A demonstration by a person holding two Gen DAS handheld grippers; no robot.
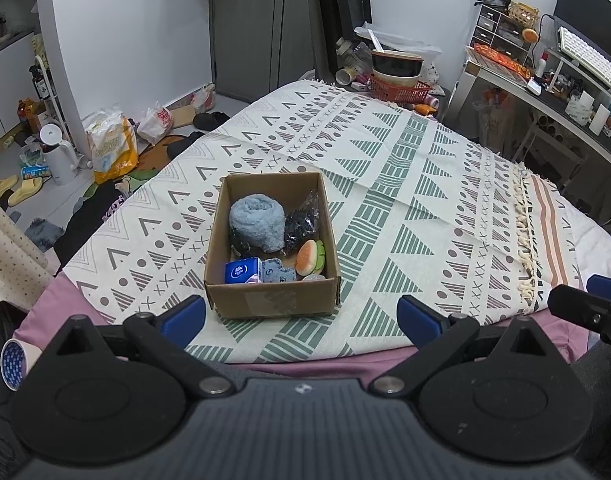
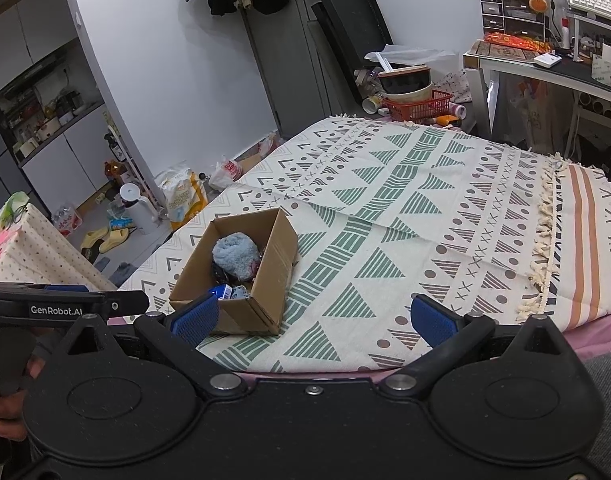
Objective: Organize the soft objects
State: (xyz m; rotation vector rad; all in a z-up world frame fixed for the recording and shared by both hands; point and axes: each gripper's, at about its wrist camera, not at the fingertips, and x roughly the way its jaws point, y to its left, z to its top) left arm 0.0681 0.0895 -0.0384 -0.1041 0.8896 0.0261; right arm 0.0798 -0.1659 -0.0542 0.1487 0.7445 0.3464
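Brown corrugated cardboard box point(image 1: 271, 296), top open, sits on the cream bedspread with green and grey geometric print point(image 1: 425, 184), toward its near edge. Inside the box: rolled pale-blue fluffy towel point(image 1: 258, 220) at the far end; black crinkled plastic bag point(image 1: 303, 222) at 3 o'clock of the towel, touching it; blue tissue packet point(image 1: 243, 271) at the near wall; small grey-blue cloth point(image 1: 279, 270) just beside the packet; burger-shaped soft toy point(image 1: 308, 257) at 5 o'clock of the towel. Left gripper point(image 1: 301, 314): blue pads spread wide, nothing between them, box at 12 o'clock. Right gripper point(image 2: 314, 315): released, empty, box point(image 2: 241, 276) at 10 o'clock, partly behind its left pad. Red plastic basket holding stacked bowls point(image 1: 401, 87) stands beyond the bed's far edge.
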